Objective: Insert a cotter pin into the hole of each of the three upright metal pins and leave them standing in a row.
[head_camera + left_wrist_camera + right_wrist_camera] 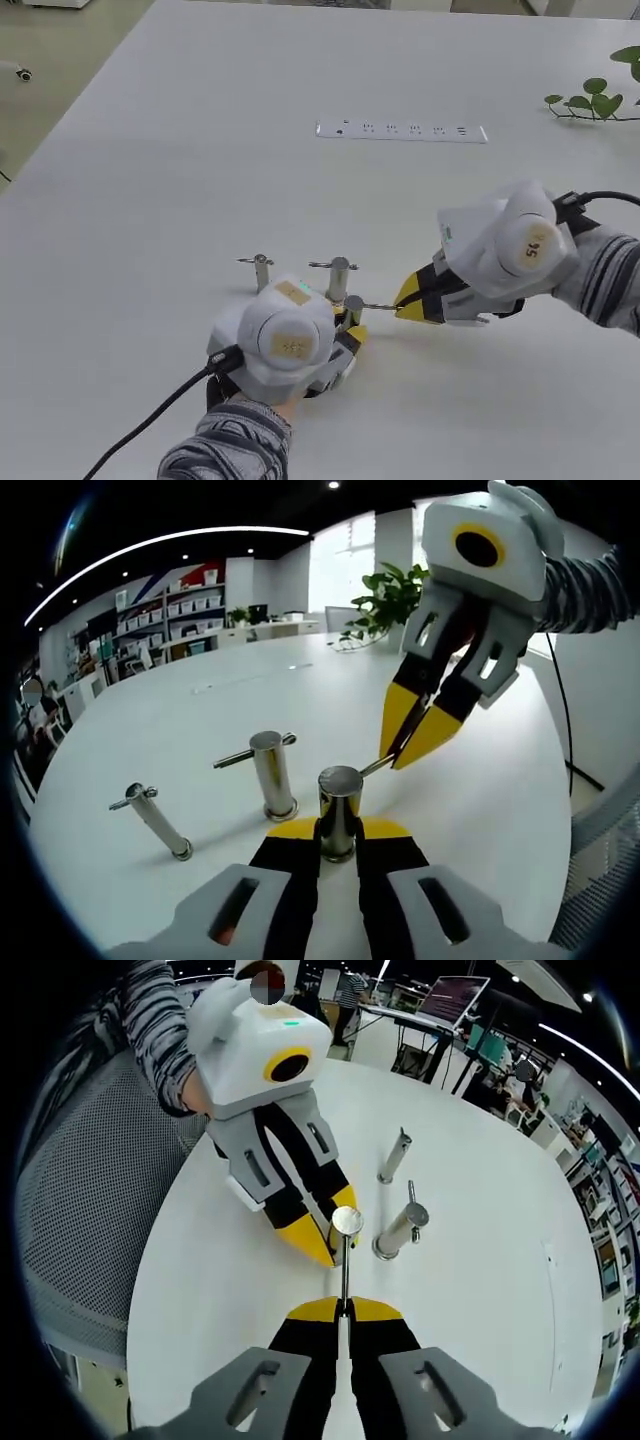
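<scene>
Three upright metal pins stand on the white table. The far-left pin and the middle pin each carry a cotter pin through the top. My left gripper is shut on the third pin, low on its shaft. My right gripper is shut on a thin cotter pin. The cotter pin's tip sits at the head of the third pin; whether it is inside the hole I cannot tell. In the left gripper view the right gripper comes in from the upper right.
A white power strip lies farther back on the table. A green plant sprig sits at the far right edge. Bare table surface lies to the left of the pins and in front of them.
</scene>
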`<control>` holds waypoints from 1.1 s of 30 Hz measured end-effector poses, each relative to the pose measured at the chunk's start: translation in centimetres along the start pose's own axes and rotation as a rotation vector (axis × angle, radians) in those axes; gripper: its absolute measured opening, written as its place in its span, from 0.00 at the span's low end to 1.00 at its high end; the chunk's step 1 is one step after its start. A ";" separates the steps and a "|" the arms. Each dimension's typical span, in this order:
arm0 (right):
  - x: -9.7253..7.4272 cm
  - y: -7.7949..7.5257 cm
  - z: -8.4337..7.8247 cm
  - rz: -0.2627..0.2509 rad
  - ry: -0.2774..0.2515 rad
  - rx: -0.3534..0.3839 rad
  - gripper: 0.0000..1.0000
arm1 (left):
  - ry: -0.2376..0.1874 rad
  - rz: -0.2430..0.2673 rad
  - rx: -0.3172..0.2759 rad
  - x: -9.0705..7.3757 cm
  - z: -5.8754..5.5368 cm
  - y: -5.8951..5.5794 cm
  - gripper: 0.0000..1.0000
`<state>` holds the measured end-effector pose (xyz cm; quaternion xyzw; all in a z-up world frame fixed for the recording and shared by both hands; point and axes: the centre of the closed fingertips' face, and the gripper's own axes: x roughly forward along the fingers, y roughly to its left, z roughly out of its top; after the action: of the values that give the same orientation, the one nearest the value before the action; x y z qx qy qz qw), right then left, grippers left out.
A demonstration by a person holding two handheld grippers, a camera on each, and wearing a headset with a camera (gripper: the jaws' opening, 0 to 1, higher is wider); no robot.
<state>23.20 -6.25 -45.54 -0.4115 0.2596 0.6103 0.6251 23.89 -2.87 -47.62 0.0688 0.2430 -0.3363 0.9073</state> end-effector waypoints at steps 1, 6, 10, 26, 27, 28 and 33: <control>0.0 0.0 0.0 0.000 0.001 0.004 0.00 | 0.000 0.000 0.000 0.0 0.0 0.0 0.10; -0.3 0.0 0.7 0.001 0.006 0.007 0.00 | -0.001 0.002 0.000 0.0 0.0 0.0 0.09; -0.2 -0.2 1.4 0.002 0.001 -0.007 0.00 | -0.001 0.002 0.003 0.0 -0.1 0.0 0.09; 0.8 -0.2 2.2 0.000 -0.006 0.048 0.00 | -0.021 0.024 -0.006 0.1 -0.1 0.0 0.09; 0.9 -0.2 2.3 0.000 -0.007 0.048 0.00 | -0.023 0.026 -0.013 0.1 -0.1 0.0 0.09; 1.0 -0.2 2.4 -0.002 -0.009 0.052 0.00 | -0.024 0.027 -0.015 0.0 -0.1 0.0 0.09; 1.2 -0.2 2.7 -0.007 -0.009 0.089 0.00 | -0.028 0.037 -0.025 0.0 -0.1 0.0 0.09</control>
<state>23.02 -3.35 -45.05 -0.3814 0.2822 0.5980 0.6460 23.91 -2.84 -47.72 0.0571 0.2330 -0.3172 0.9175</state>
